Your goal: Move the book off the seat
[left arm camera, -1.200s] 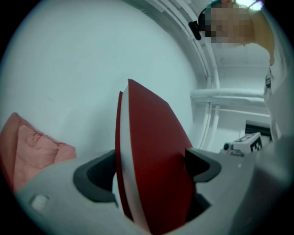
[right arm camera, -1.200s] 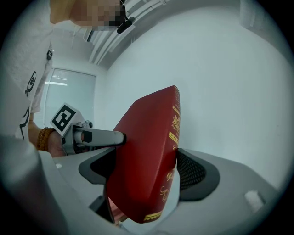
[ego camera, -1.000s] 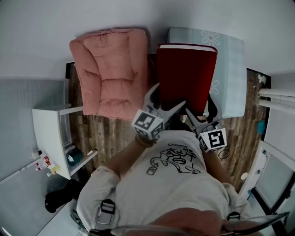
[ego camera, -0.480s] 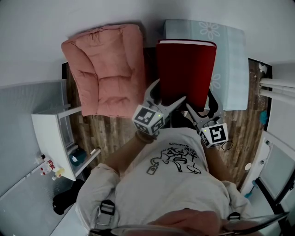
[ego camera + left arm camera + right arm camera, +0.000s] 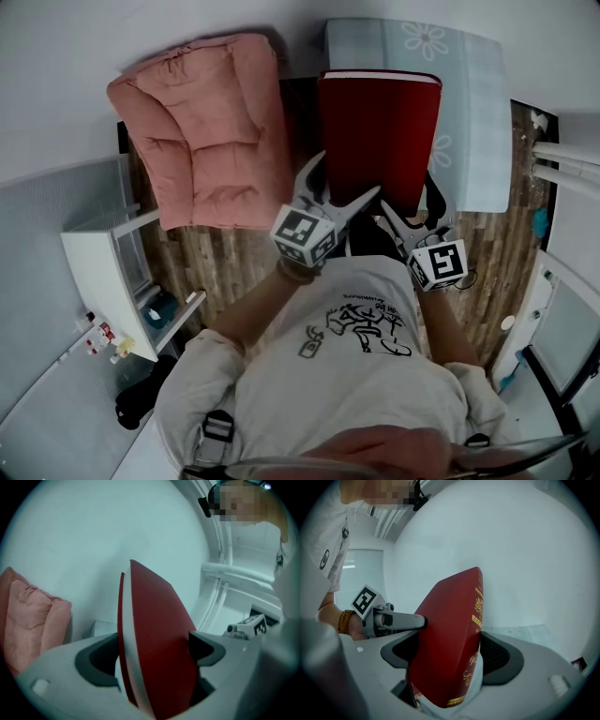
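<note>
Only the right gripper view shows gilt lettering (image 5: 477,605) down the spine of the book (image 5: 380,141). Only the left gripper view shows its white page block (image 5: 123,634) between the red covers. The head view places it: a large red hardback, held in the air over the gap between the pink armchair (image 5: 202,131) and the pale blue seat (image 5: 469,103), overlapping that seat's edge.

The left gripper (image 5: 347,178) and the right gripper (image 5: 412,208) each have their jaws pinching the book's near edge, though the left gripper's page-side pad contact is hard to judge.

At the left, a white shelf unit (image 5: 103,272) holds a teal object (image 5: 159,311), too small to identify.
</note>
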Action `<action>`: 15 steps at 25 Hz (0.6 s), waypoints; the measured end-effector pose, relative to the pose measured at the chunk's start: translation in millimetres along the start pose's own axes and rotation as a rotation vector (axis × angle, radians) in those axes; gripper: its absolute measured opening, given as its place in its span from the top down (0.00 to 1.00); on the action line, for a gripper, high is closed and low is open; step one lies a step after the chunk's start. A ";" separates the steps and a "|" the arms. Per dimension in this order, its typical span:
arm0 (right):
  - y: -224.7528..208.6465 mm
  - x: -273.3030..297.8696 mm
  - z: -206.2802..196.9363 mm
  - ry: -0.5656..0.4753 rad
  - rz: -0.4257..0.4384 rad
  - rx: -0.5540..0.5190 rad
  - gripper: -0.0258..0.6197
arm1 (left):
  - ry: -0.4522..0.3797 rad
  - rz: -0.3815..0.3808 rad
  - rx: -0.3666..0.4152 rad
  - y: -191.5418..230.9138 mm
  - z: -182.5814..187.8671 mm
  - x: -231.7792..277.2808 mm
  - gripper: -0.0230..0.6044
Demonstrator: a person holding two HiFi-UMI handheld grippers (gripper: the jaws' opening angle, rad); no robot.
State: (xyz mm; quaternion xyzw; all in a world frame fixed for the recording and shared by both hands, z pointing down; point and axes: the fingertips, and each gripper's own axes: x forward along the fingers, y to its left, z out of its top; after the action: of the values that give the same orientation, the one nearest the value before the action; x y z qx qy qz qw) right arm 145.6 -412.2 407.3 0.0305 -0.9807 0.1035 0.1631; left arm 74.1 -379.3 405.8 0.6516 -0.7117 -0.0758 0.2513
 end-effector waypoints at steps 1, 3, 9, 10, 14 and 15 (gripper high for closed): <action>-2.7 1.9 -4.3 0.009 -0.001 0.009 0.33 | 0.005 0.003 -0.001 2.2 -4.1 3.0 0.24; -8.2 6.1 -13.8 0.021 0.000 0.018 0.33 | 0.016 0.009 -0.006 6.7 -12.7 9.1 0.24; -19.4 21.1 -40.6 0.063 0.004 0.045 0.33 | 0.046 0.019 -0.047 24.7 -39.3 22.8 0.24; -20.4 22.8 -45.6 0.068 0.007 0.048 0.33 | 0.049 0.023 -0.054 27.1 -44.3 24.2 0.24; -27.9 27.1 -66.4 0.090 0.011 0.070 0.33 | 0.067 0.034 -0.065 33.5 -64.3 32.6 0.24; -29.6 29.0 -71.1 0.094 0.012 0.074 0.33 | 0.071 0.035 -0.065 35.7 -68.3 34.7 0.24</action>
State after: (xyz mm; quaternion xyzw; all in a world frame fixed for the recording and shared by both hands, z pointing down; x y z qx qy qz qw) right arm 143.3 -426.8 488.2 0.0258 -0.9677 0.1418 0.2069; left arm 72.7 -392.8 489.2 0.6329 -0.7107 -0.0712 0.2989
